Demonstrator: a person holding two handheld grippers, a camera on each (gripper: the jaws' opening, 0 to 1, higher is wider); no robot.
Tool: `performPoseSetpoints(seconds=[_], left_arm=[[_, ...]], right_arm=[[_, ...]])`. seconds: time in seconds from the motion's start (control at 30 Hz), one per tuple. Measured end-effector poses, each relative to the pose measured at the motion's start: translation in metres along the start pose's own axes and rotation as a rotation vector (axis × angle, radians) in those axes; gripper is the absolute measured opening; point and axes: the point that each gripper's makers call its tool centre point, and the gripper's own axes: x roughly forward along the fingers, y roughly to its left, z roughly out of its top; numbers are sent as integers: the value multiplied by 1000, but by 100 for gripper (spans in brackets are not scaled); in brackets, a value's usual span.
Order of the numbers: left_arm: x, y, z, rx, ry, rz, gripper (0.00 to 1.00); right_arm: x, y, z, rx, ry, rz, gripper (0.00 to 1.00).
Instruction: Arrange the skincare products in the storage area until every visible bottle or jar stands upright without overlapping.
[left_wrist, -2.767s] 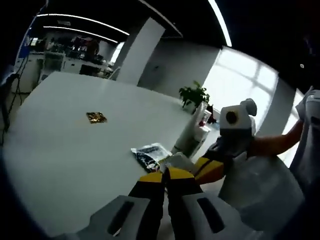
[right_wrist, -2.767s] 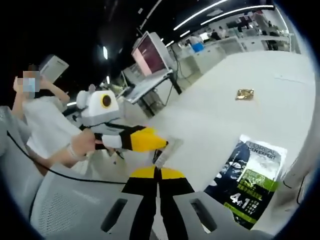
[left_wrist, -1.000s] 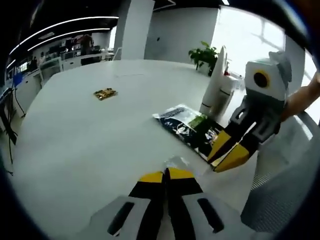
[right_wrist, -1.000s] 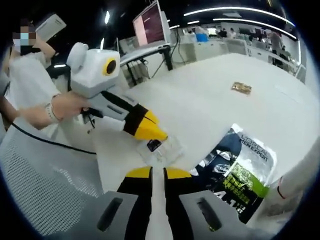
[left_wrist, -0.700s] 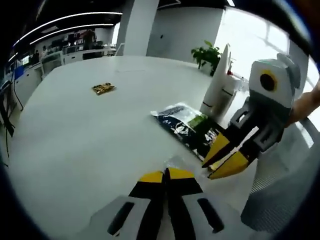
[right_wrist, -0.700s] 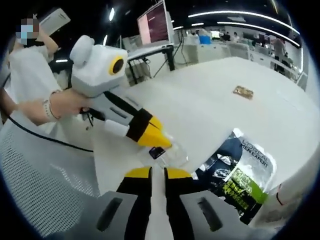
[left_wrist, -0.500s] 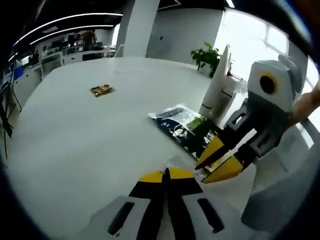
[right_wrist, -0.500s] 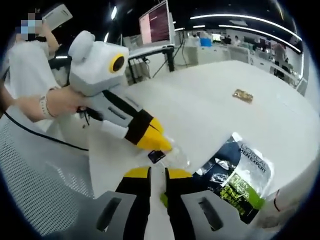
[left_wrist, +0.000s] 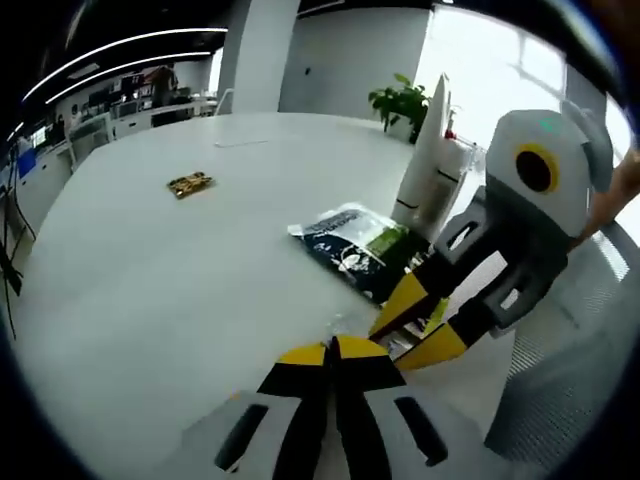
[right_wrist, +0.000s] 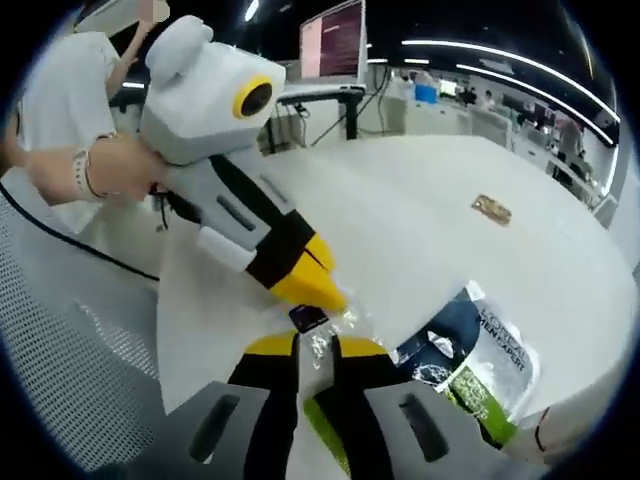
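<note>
Left claw (left_wrist: 333, 348): yellow tips pressed together on the edge of a small clear sachet (right_wrist: 322, 322), which rests on the white surface (left_wrist: 150, 270) at its near edge. In the right gripper view, left claw (right_wrist: 322, 291) seen from the side, tips closed over the sachet's dark label patch; print on that patch too small to read.

Right claw (right_wrist: 314, 347): tips brought close around the opposite edge of the same sachet, a narrow gap between them with crinkled film in it; whether fully clamped, cannot tell. In the left gripper view, right claw (left_wrist: 418, 322) seen with tips visibly apart.

Relation governing the next move: sachet lying flat directly between the two claws, touching both, long axis roughly across the line joining them. Neither claw nearer; both at the sachet.

Dark pouch (right_wrist: 470, 362) lying flat just beside the sachet, toward the surface's interior, long axis running away from the sachet. Legible: "L'OREAL" and "MEN EXPERT" in white; green panel lower down, text there unreadable. Same pouch (left_wrist: 357, 250) just beyond the sachet in the left gripper view.

White bottle (left_wrist: 428, 170) standing upright beyond the pouch, away from the sachet. Small gold packet (left_wrist: 188, 184) lying flat well apart from the sachet, far across the surface.

Judgement: flat sachet and pouch not upright; arrangement far from complete.
</note>
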Motion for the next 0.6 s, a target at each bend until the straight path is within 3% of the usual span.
performPoseSetpoints(seconds=[0.6], left_arm=[[1, -1, 2, 47, -11, -5, 2]], right_arm=[[1, -1, -2, -10, 4, -1, 11]])
